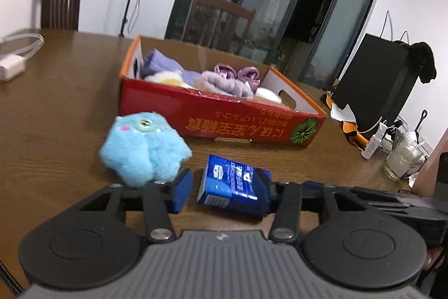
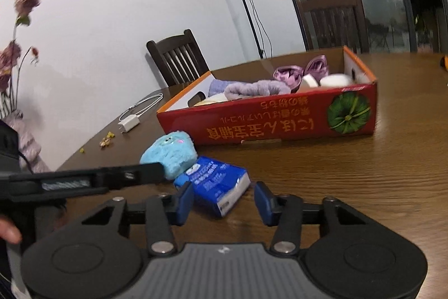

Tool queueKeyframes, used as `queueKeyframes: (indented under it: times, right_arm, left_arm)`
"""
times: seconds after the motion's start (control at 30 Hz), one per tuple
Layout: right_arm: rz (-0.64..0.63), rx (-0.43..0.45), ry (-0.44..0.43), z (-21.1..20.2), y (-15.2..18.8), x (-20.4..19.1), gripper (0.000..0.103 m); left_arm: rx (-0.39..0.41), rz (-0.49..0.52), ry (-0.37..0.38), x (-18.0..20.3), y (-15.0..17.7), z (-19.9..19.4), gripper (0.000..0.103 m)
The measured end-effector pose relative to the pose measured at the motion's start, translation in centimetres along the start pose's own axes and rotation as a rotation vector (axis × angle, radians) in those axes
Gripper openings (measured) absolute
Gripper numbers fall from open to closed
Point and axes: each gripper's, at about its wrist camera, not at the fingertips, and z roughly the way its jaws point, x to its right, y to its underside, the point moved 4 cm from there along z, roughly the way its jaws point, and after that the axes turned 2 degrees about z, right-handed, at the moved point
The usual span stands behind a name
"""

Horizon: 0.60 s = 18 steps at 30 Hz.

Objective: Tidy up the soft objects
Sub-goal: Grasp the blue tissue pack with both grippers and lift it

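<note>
A blue tissue pack (image 1: pixel 229 187) (image 2: pixel 215 187) lies on the brown table between the jaws of both grippers. My left gripper (image 1: pixel 224 194) is open around it: the right pad (image 1: pixel 266 195) touches the pack and the left pad stands a little off it. My right gripper (image 2: pixel 224 202) is open too, with its left pad at the pack's corner and its right pad clear of it. A fluffy light-blue plush toy (image 1: pixel 142 150) (image 2: pixel 170 153) sits just left of the pack. Behind them stands a red cardboard box (image 1: pixel 224 114) (image 2: pixel 280 119) holding purple and white soft things.
A white charger with its cable (image 1: pixel 11 66) (image 2: pixel 130 123) lies at the far left of the table. A black bag (image 1: pixel 372 86), a white bottle (image 1: pixel 373 143) and a glass jar (image 1: pixel 403 159) crowd the right edge. Dark chairs (image 2: pixel 179 55) stand behind. Dried flowers (image 2: pixel 16 46) rise at the left.
</note>
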Motion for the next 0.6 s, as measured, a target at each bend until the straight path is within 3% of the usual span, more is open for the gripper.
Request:
queueKeyframes:
  times: [0.17,0.2,0.4,0.6]
  right_arm:
    - [0.081,-0.023,0.008,3.1,-0.5,0.9,0.034]
    - [0.093,-0.026,0.012,3.6,-0.6,1.0,0.032]
    - [0.088,-0.047,0.006,4.0,-0.3,1.1,0.02]
    - [0.05,-0.077,-0.049,-0.4,0.9,0.3,0.018]
  left_arm:
    - [-0.053,-0.071,0.024,-1.1,-0.5,2.9,0.031]
    - [-0.072,-0.087,0.034,-1.3,-0.4,3.3,0.023]
    - [-0.086,-0.125,0.027,-0.8,1.0,1.5,0.019]
    - [-0.1,-0.139,0.063,1.2,3.4,-2.4,0.019]
